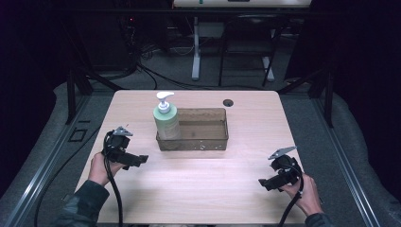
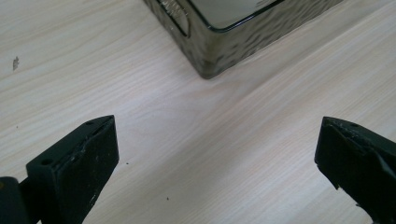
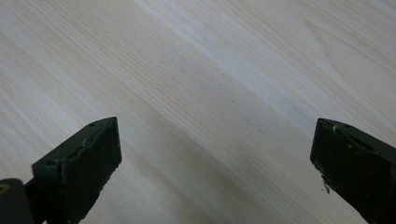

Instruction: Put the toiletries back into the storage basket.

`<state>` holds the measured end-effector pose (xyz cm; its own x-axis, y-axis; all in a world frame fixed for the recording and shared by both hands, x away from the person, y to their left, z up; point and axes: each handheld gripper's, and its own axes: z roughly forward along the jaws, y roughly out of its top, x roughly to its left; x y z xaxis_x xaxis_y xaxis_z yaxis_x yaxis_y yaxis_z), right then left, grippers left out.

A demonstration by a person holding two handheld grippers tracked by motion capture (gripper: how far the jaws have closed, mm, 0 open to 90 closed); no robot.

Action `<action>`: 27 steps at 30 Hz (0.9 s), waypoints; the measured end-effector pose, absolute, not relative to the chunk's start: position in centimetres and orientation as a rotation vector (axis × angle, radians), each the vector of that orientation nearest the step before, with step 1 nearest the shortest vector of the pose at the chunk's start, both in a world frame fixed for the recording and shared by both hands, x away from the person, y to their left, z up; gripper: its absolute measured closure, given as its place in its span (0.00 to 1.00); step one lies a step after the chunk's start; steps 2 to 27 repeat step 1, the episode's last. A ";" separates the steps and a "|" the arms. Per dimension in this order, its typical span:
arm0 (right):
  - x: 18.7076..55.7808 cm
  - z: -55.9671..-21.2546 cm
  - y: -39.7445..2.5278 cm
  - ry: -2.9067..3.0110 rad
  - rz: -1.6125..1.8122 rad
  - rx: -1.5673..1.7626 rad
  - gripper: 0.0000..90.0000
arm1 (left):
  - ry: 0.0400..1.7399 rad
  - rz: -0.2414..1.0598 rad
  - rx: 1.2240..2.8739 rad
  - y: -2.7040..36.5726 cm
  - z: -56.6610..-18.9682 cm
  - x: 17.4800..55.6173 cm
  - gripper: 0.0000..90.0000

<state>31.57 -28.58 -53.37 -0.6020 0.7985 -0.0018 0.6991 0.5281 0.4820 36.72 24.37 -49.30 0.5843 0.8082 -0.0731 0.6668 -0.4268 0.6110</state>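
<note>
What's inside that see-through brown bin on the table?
A green soap bottle with a white pump stands in the left end of the bin. The rest looks bare. The bottle's base is blurred by the tinted wall.

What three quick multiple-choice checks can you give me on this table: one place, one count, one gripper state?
1. Where does the pump bottle stand?
A. in the left end of the tinted bin
B. on the table by the right gripper
C. on the floor

2. How many bottles are there?
A. three
B. two
C. one

3. How are the left gripper fingers?
A. shut on the bottle
B. open, holding nothing
C. shut on the bin

Key: 1 A, it rises inside the bin's left end; 2 C, a single bottle shows; 3 B, bare table lies between the spread fingers.
</note>
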 end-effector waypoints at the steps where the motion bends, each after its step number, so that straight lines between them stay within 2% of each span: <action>1: 31.6 -53.4 -28.6 2.547 0.651 1.273 0.02 | 1.168 0.308 2.216 24.4 -49.3 36.7 0.00; 27: 31.6 -53.4 -28.6 2.547 0.651 1.273 0.02 | 1.168 0.308 2.216 24.4 -49.3 36.7 0.00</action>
